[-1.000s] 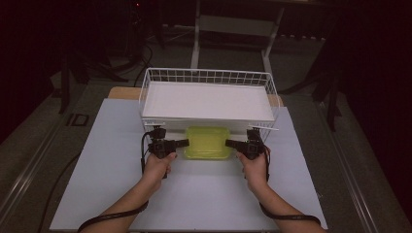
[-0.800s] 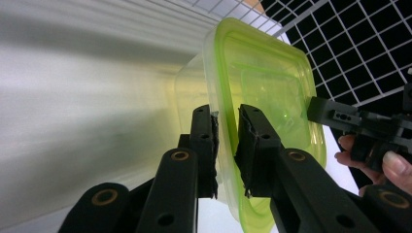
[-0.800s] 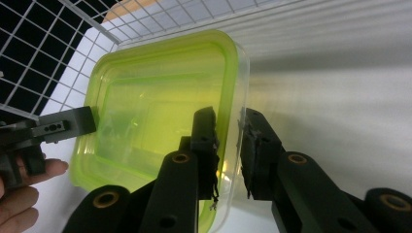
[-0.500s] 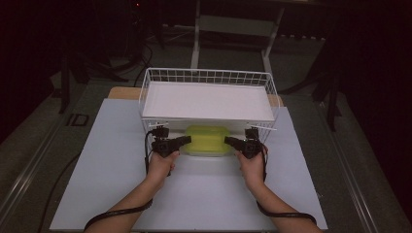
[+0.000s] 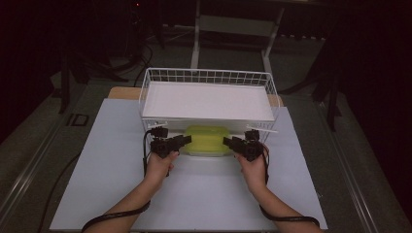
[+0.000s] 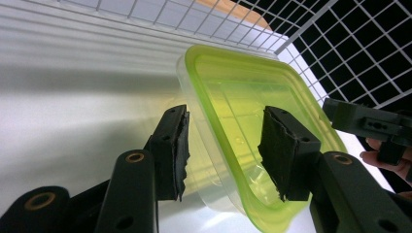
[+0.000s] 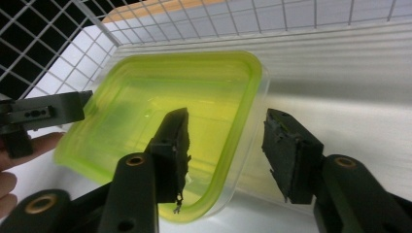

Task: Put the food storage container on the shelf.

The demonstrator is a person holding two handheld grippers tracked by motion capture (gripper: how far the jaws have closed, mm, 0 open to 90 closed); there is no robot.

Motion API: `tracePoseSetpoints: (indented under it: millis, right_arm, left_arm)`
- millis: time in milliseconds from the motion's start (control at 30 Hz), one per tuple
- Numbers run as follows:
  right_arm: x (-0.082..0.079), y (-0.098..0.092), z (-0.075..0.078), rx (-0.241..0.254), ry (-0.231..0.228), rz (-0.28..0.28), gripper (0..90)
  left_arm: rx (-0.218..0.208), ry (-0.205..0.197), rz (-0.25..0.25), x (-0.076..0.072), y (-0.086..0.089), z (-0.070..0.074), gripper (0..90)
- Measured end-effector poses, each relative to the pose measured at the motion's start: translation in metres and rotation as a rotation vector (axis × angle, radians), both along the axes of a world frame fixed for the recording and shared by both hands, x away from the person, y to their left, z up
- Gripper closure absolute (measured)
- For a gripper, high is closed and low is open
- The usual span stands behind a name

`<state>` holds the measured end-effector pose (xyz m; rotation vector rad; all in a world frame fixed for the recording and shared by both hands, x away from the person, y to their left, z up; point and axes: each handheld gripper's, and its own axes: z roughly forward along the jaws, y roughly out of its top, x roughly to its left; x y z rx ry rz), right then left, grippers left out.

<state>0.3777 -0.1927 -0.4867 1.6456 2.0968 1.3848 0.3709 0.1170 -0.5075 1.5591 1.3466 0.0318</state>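
A clear plastic container with a yellow-green lid [image 5: 208, 140] lies on the white table, right at the front of a white wire basket [image 5: 206, 77]. My left gripper [image 5: 186, 140] is at its left end and my right gripper [image 5: 227, 141] at its right end. Both pairs of jaws have just been opening. In the left gripper view the container's rim [image 6: 238, 97] runs between the pads with a gap on each side of it. The right gripper view shows the same: the lid's edge [image 7: 160, 97] sits loose between the spread pads. Both grippers are open.
A flat white panel [image 5: 206, 102] lies in the wire basket. The white table top [image 5: 204, 194] reaches toward the person, whose forearms come in from the bottom. A cable [image 5: 145, 155] trails from the left gripper. The surroundings are a dark floor and a metal frame [image 5: 233, 24].
Both grippers' jaws have spread apart and let go of the container's ends. The container now sits slightly nearer the basket. The hands have hardly moved.
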Motion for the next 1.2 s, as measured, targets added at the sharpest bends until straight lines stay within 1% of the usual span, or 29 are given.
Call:
tracePoseSetpoints:
  millis: [33, 67, 100, 133, 200, 233, 300, 367, 400, 433, 467, 533, 600, 633, 667, 700, 733, 767, 800, 833, 900, 967, 1033, 1100, 1133, 1200]
  right_arm:
    - [-0.002, -0.001, 0.001, 0.006, -0.009, 0.002, 51.0]
    - [-0.003, -0.002, 0.002, 0.02, -0.008, 0.004, 51.0]
    - [-0.005, -0.003, 0.003, 0.024, -0.011, 0.008, 51.0]
    - [-0.007, -0.004, 0.004, 0.019, -0.018, 0.012, 51.0]
    - [-0.013, -0.003, 0.007, 0.006, -0.035, 0.019, 50.9]
    - [-0.016, -0.003, 0.008, 0.009, -0.04, 0.027, 50.7]
    - [-0.022, -0.003, 0.011, 0.028, -0.037, 0.038, 50.7]
    - [-0.026, -0.001, 0.013, 0.023, -0.042, 0.055, 51.2]
    - [-0.029, 0.0, 0.015, 0.024, -0.045, 0.059, 53.2]
    - [-0.032, 0.001, 0.016, 0.024, -0.041, 0.066, 56.5]
    - [-0.034, 0.003, 0.017, 0.02, -0.041, 0.077, 56.7]
    - [-0.039, 0.007, 0.018, 0.011, -0.045, 0.097, 59.9]
    - [-0.044, 0.011, 0.018, 0.01, -0.046, 0.113, 64.9]
    - [-0.046, 0.012, 0.018, 0.008, -0.04, 0.118, 70.2]
    - [-0.048, 0.013, 0.017, 0.017, -0.035, 0.12, 76.0]
    - [-0.05, 0.015, 0.016, 0.022, -0.022, 0.123, 80.2]
    - [-0.051, 0.017, 0.014, 0.017, -0.015, 0.138, 83.3]
    - [-0.052, 0.019, 0.013, 0.005, -0.016, 0.15, 86.3]
    - [-0.053, 0.021, 0.011, -0.005, -0.016, 0.156, 88.2]
    - [-0.053, 0.022, 0.009, -0.011, -0.011, 0.164, 89.6]
    - [-0.054, 0.026, 0.005, -0.019, -0.001, 0.173, 89.8]
    - [-0.056, 0.029, 0.002, -0.021, 0.004, 0.177, 89.9]
    - [-0.058, 0.033, -0.002, -0.03, 0.012, 0.187, 89.9]
    - [-0.059, 0.037, -0.006, -0.044, 0.019, 0.202, 89.9]
    - [-0.06, 0.039, -0.009, -0.054, 0.018, 0.206, 89.9]
    - [-0.061, 0.044, -0.012, -0.063, 0.019, 0.215, 89.9]
  left_arm:
    - [0.006, 0.003, 0.007, -0.002, 0.0, 0.002, 53.4]
    - [0.007, 0.0, 0.012, -0.004, 0.002, 0.003, 53.4]
    - [0.001, 0.005, 0.011, -0.006, 0.003, 0.004, 53.5]
    - [0.011, -0.001, 0.013, -0.008, 0.005, 0.006, 53.5]
    - [0.001, -0.012, 0.015, -0.014, 0.008, 0.009, 53.5]
    - [0.005, -0.014, 0.015, -0.016, 0.01, 0.01, 53.5]
    - [0.0, -0.02, 0.009, -0.022, 0.013, 0.013, 53.5]
    - [0.002, -0.025, 0.005, -0.027, 0.016, 0.014, 53.5]
    - [0.009, -0.031, 0.001, -0.03, 0.018, 0.015, 53.5]
    - [0.028, -0.04, 0.002, -0.033, 0.019, 0.016, 53.5]
    - [0.042, -0.047, 0.002, -0.037, 0.02, 0.017, 53.5]
    - [0.054, -0.058, 0.009, -0.043, 0.022, 0.019, 53.4]
    - [0.053, -0.071, 0.011, -0.049, 0.025, 0.02, 52.5]
    - [0.057, -0.08, 0.006, -0.052, 0.026, 0.02, 48.4]
    - [0.061, -0.089, -0.005, -0.054, 0.027, 0.021, 47.5]
    - [0.065, -0.097, -0.002, -0.057, 0.028, 0.022, 47.0]
    - [0.066, -0.103, 0.002, -0.06, 0.029, 0.022, 43.6]
    - [0.075, -0.103, 0.003, -0.062, 0.03, 0.023, 42.9]
    - [0.077, -0.107, 0.005, -0.065, 0.03, 0.023, 41.5]
    - [0.077, -0.11, 0.003, -0.067, 0.031, 0.023, 37.9]
    - [0.065, -0.119, -0.027, -0.07, 0.034, 0.022, 35.3]
    - [0.07, -0.128, -0.036, -0.074, 0.035, 0.021, 33.4]
    - [0.094, -0.14, -0.038, -0.076, 0.035, 0.018, 26.5]
    - [0.13, -0.157, -0.048, -0.078, 0.035, 0.015, 22.8]
    - [0.149, -0.167, -0.047, -0.08, 0.036, 0.014, 19.3]
    - [0.19, -0.172, -0.044, -0.082, 0.036, 0.011, 15.6]
